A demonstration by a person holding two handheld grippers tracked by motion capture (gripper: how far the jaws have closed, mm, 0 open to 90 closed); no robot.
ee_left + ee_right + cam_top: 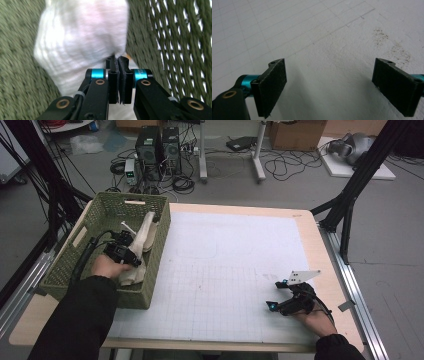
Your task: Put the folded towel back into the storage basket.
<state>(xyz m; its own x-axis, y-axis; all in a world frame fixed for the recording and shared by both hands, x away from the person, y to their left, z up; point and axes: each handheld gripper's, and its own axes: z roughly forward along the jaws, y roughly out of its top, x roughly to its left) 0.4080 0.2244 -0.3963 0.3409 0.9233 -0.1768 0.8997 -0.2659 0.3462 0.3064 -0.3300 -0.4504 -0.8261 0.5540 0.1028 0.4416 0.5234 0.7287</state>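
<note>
I have my left gripper down inside the green woven basket, which sits at the left edge of the white grid mat. Its jaws are pressed together, and in the left gripper view the white cloth lies right against their tips; whether a fold is actually pinched between them I cannot tell, since the picture is blurred there. Seen from the high view, the cloth is draped along the basket's right-hand wall, partly bunched on the basket floor under my hand. My right gripper is well away from the basket, low over the mat's near right corner. Its jaws are spread wide with nothing between them, and the right gripper view shows bare gridded mat with a few brown specks.
</note>
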